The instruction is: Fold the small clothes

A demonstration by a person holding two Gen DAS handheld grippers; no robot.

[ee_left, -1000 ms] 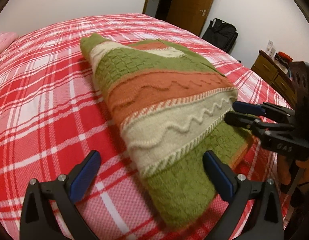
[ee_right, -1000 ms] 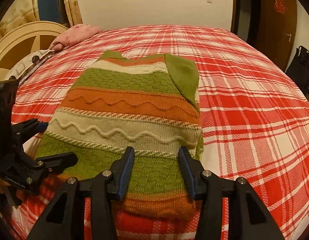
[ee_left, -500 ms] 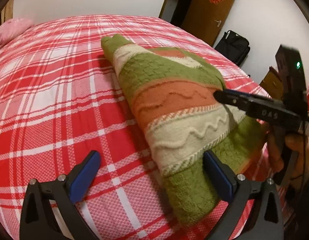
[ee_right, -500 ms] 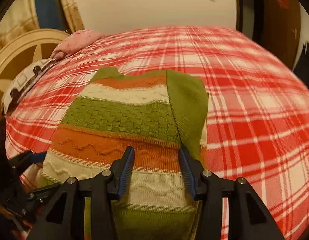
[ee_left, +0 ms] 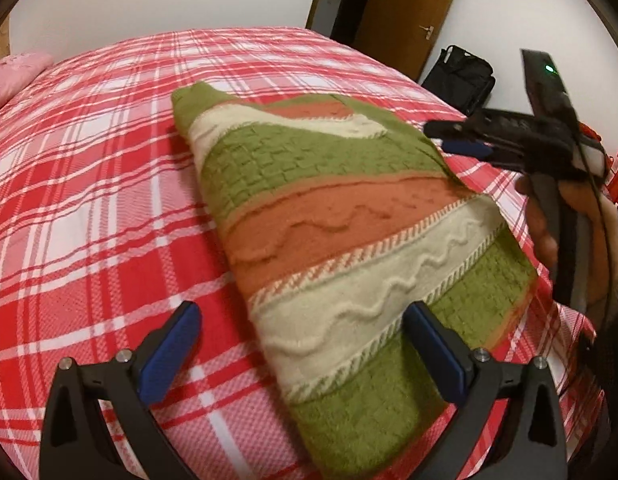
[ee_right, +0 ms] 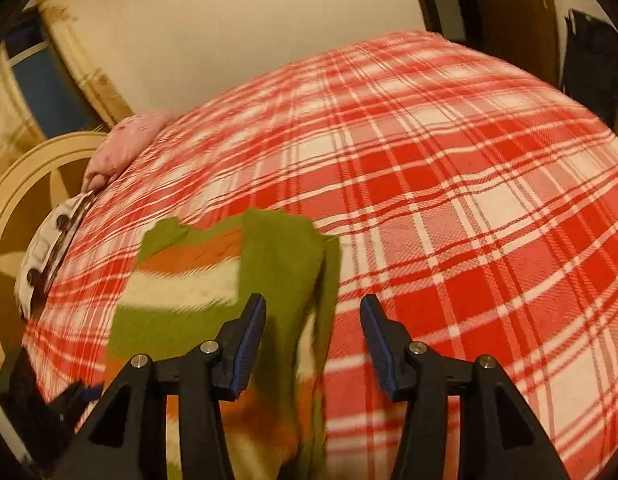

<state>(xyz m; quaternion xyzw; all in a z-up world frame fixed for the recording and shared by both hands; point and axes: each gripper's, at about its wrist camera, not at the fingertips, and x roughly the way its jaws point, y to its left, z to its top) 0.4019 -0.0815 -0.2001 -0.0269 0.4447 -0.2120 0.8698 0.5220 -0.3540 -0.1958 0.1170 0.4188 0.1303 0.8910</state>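
Observation:
A striped knit sweater in green, orange and cream lies folded lengthwise on the red plaid bed. My left gripper stands wide open over its near left edge, around the cream band, with the pads clear of the cloth. My right gripper, held by a hand, hovers over the sweater's far right side. In the right wrist view the right gripper is opening above the folded-over green sleeve; the sleeve's edge lies beneath the gap and the pads do not press on it.
A pink pillow and a cream headboard are at the bed's head. A black bag sits on the floor by a brown door. The left gripper shows dark and blurred at the lower left.
The right gripper has travelled from the sweater's hem along its side to the sleeve and collar end, and its jaws stand wider. The left gripper has stayed open near the hem.

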